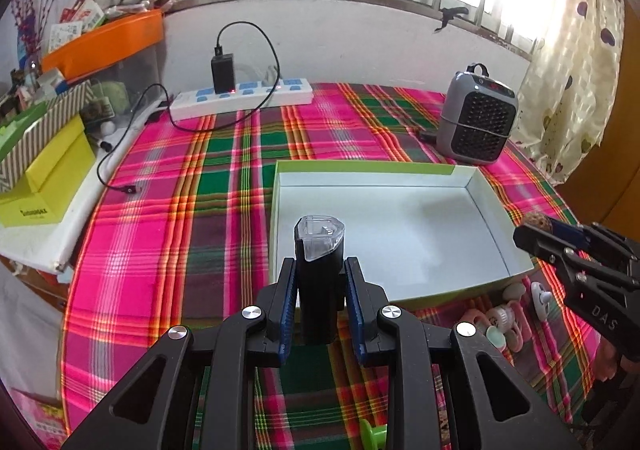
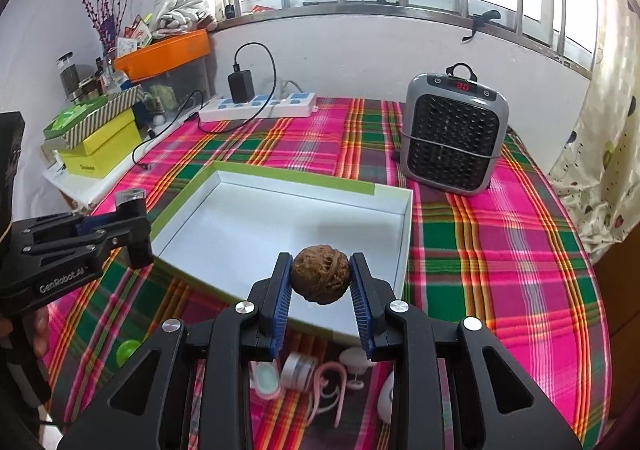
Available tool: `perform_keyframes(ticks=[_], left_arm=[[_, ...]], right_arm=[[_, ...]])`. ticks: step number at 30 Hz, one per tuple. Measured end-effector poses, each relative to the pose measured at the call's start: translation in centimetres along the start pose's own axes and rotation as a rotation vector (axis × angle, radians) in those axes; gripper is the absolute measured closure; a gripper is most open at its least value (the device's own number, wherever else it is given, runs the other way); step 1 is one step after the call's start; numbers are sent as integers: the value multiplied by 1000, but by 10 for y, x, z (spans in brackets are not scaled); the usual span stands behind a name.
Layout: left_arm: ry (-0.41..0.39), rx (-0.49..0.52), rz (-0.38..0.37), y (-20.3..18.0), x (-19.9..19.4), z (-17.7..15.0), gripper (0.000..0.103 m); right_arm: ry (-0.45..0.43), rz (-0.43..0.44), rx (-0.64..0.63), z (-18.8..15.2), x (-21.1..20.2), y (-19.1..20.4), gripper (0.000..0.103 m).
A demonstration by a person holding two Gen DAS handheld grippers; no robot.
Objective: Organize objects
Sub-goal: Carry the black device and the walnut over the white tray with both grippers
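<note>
My left gripper (image 1: 320,270) is shut on a black cylinder with a clear cap (image 1: 319,250), held upright above the near left edge of an open white box with a green rim (image 1: 400,226). It also shows in the right wrist view (image 2: 132,222). My right gripper (image 2: 320,274) is shut on a brown walnut (image 2: 320,279), held above the box's near edge (image 2: 280,226). The right gripper shows in the left wrist view (image 1: 536,238) at the box's right side. The box holds nothing.
Several small pink and white items (image 2: 320,374) and a green ball (image 2: 128,350) lie on the plaid cloth (image 2: 500,250) below the grippers. A grey heater (image 2: 454,130) stands at the back right, a power strip with charger (image 2: 256,106) at the back, stacked boxes (image 2: 100,138) at the left.
</note>
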State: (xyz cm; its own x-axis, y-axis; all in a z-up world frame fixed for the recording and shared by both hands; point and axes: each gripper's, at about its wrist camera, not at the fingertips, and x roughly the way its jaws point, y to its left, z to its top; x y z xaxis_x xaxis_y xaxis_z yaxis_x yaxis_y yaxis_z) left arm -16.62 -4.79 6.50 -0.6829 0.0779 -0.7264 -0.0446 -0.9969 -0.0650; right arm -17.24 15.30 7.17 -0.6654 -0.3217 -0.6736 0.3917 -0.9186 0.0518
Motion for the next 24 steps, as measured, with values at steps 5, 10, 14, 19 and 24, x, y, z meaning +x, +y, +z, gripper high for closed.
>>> perform_keyframes(ticks=[5, 10, 14, 19, 24], left_arm=[[6, -13, 7, 6, -2, -4, 82], [9, -29, 7, 16, -8, -9, 82], [-7, -29, -6, 19, -18, -5, 82], [-22, -8, -32, 13, -20, 8, 82], [-13, 30, -67, 0, -7, 23, 82]], right_arm=[[10, 13, -3, 4, 7, 1, 73], [12, 25, -11, 6, 11, 4, 73], [9, 28, -19, 9, 11, 5, 73], [-1, 21, -19, 14, 11, 2, 73], [15, 4, -2, 20, 19, -8, 73]])
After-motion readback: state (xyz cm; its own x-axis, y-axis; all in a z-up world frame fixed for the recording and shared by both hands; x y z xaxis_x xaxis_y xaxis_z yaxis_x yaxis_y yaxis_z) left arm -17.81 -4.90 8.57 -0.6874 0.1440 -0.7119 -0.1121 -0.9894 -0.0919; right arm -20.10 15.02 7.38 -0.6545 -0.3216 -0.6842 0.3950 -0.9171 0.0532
